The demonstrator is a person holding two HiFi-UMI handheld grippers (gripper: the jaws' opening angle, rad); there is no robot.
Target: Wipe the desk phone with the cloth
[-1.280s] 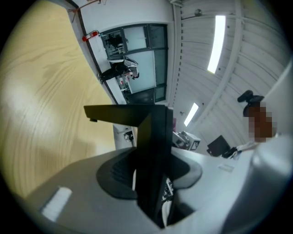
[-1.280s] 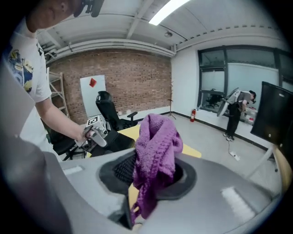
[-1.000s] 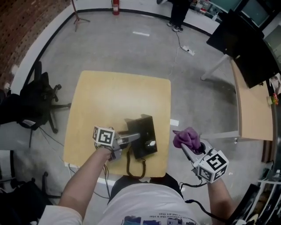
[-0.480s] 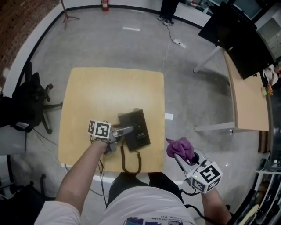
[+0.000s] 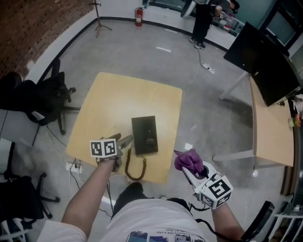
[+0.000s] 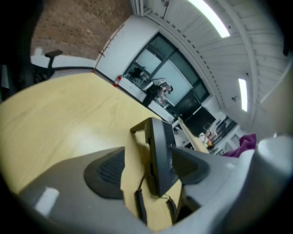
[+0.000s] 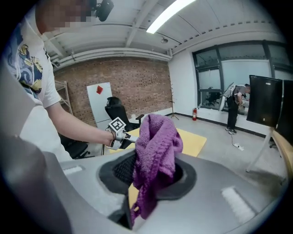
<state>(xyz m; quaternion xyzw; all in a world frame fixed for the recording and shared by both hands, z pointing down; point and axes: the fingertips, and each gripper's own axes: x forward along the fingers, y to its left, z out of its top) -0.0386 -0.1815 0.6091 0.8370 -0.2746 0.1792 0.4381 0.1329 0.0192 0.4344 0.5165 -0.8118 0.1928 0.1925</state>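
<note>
While clamping cloth [image 5: 188, 159] in right gripper [image 5: 185, 166], just opened left gripper [image 5: 125, 140] wide.
Phone [image 5: 144, 134] flat on table [image 5: 113, 101] by front edge, near end between spread jaws, unpinched; cloth off table's side.

Head view overhead; gripper views low, close; all share table [image 5: 113, 99].

It was an open-plan office: bare concrete floor [image 5: 142, 56], brick wall [image 5: 28, 23], black office chair [image 5: 47, 94], wooden desk [image 5: 270, 137], dark monitor [image 5: 265, 61], fire extinguisher [image 5: 138, 16], strip light [image 7: 169, 13].
</note>
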